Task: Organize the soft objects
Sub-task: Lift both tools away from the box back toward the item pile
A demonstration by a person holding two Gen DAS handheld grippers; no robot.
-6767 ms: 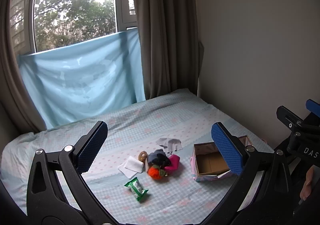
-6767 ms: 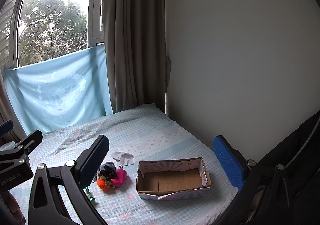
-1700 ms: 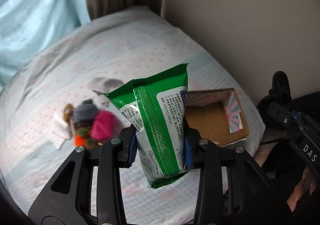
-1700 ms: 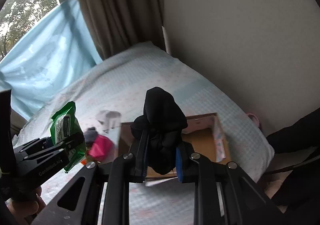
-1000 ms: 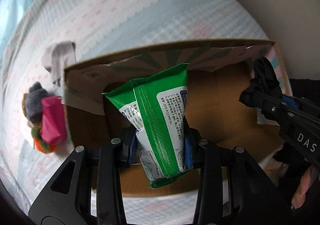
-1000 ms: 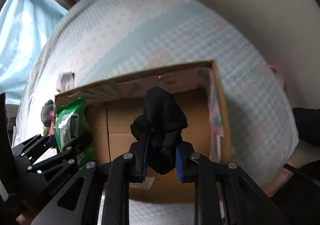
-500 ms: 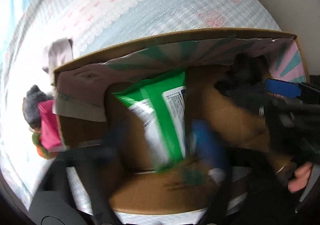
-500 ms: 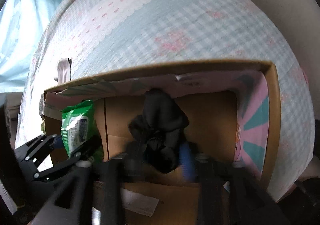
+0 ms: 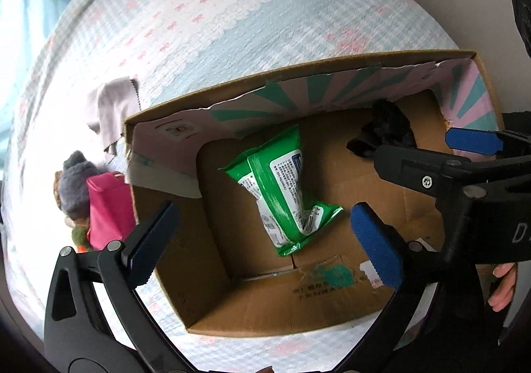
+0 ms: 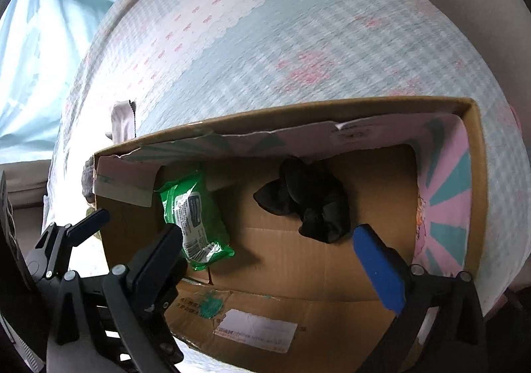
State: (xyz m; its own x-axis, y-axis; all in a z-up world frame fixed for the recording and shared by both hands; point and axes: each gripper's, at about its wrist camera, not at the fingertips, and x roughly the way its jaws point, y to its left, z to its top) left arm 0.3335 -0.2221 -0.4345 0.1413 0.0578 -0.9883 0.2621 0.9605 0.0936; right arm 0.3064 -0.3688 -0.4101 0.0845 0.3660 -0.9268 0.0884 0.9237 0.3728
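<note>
An open cardboard box [image 9: 252,313] [image 10: 391,111] sits on the bed. A green wipes pack [image 9: 282,187] [image 10: 194,217] lies loose on the box floor at the left. A black cloth bundle [image 9: 386,130] [image 10: 308,203] lies loose toward the right. My left gripper [image 9: 265,243] is open and empty above the pack. My right gripper [image 10: 275,257] is open and empty above the black bundle; it also shows at the right of the left wrist view [image 9: 441,154].
Left of the box on the checked bedsheet [image 9: 232,8] lie a pink pouch [image 9: 108,207], a grey fuzzy item [image 9: 74,180], an orange and green item [image 9: 79,237] and a pale grey cloth [image 9: 114,111] [image 10: 122,117]. A wall runs along the bed's right side.
Both grippers lowered over the box, then opened. The green pack dropped from the left gripper and the black bundle from the right onto the box floor.
</note>
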